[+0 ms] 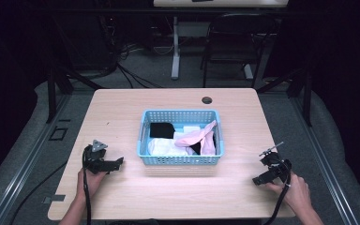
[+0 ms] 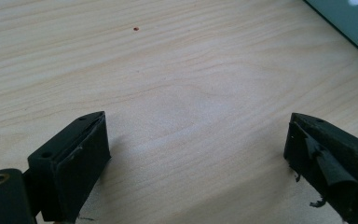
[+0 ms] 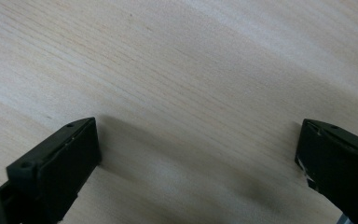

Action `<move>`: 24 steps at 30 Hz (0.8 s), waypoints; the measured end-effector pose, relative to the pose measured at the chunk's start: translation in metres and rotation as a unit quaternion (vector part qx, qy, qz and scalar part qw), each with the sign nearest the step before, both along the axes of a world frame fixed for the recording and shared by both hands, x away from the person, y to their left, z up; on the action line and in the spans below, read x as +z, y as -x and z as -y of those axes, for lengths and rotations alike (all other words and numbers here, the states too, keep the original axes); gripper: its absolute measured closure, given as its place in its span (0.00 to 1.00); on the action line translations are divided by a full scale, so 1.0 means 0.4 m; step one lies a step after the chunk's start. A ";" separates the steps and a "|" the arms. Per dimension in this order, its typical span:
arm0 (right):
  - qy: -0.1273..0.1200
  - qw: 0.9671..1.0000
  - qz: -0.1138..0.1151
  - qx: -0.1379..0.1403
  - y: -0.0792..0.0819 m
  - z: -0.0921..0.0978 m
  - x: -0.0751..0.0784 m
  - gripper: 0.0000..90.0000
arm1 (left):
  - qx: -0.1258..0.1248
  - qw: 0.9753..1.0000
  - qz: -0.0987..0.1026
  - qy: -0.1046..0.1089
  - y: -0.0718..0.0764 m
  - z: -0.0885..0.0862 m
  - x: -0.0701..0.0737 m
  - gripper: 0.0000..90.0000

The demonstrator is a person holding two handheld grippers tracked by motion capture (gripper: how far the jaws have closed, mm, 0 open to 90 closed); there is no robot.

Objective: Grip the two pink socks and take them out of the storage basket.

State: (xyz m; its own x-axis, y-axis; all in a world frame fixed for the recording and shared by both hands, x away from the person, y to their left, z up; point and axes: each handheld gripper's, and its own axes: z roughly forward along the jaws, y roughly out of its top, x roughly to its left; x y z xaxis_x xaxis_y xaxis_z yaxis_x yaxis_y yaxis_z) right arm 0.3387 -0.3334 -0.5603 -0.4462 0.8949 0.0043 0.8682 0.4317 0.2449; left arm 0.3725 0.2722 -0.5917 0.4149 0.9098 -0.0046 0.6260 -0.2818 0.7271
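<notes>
Both my grippers, left (image 1: 117, 163) and right (image 1: 258, 180), rest wide open and empty on the table (image 1: 122, 108) at lower left and lower right. One blue basket (image 1: 180, 160) sits mid-frame between them, holding one pink cloth (image 1: 198, 137), one black (image 1: 162, 130), one white (image 1: 161, 147). Bare wood lies open around each gripper, up to the near edge.

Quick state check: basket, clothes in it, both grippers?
Basket: upright on the table, holding clothes.
Pink cloth: crumpled in the basket, one end draped over the right rim.
White cloth: bunched at front left of the basket.
Black cloth: lying at the back of the basket.
Left gripper: open, nothing held, low over bare table.
Right gripper: open, nothing held, low over bare table.
</notes>
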 end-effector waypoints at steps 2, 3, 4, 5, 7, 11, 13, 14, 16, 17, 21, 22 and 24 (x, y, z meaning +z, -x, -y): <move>0.005 1.000 -0.011 0.003 -0.005 -0.002 0.001 0.00 | 0.000 1.000 0.000 0.000 0.000 0.000 0.000 0.07; 0.012 1.000 -0.016 0.004 -0.008 -0.004 0.002 0.00 | 0.000 1.000 0.000 0.000 0.000 0.000 0.000 0.07; 0.012 1.000 -0.016 0.004 -0.008 -0.004 0.002 0.00 | 0.000 1.000 0.000 0.000 0.000 0.000 0.000 0.07; 0.013 1.000 -0.018 0.010 -0.008 -0.005 0.003 0.00 | 0.000 1.000 0.000 0.000 0.000 0.000 0.000 0.07; 0.016 0.999 -0.027 0.020 -0.009 -0.008 0.004 0.00 | 0.000 1.000 0.000 0.000 0.000 0.000 0.000 0.07; 0.016 0.999 -0.025 0.029 -0.008 -0.016 0.015 0.00 | 0.000 1.000 0.000 0.000 0.000 0.000 0.000 0.07; 0.012 0.999 -0.022 0.032 -0.008 -0.019 0.025 0.00 | 0.000 1.000 0.000 0.000 0.000 0.000 0.000 0.07; 0.012 0.999 -0.022 0.032 -0.008 -0.019 0.025 0.00 | 0.000 1.000 0.000 0.000 0.000 0.000 0.000 0.07; 0.007 0.999 -0.011 0.032 -0.006 -0.024 0.043 0.00 | -0.001 1.000 0.000 -0.001 0.000 0.000 0.000 0.07; -0.006 1.000 0.000 0.023 -0.003 -0.029 0.046 0.00 | -0.001 1.000 0.000 -0.001 0.000 0.000 0.000 0.07; 0.000 0.999 -0.007 0.037 -0.008 -0.035 0.066 0.00 | -0.001 1.000 -0.001 -0.001 0.000 0.000 0.000 0.07; 0.000 0.999 -0.008 0.039 -0.008 -0.037 0.070 0.00 | -0.001 1.000 -0.001 -0.001 0.000 0.000 0.000 0.07; -0.001 0.999 -0.006 0.041 -0.008 -0.043 0.078 0.00 | -0.002 1.000 -0.003 -0.002 0.000 -0.001 0.001 0.07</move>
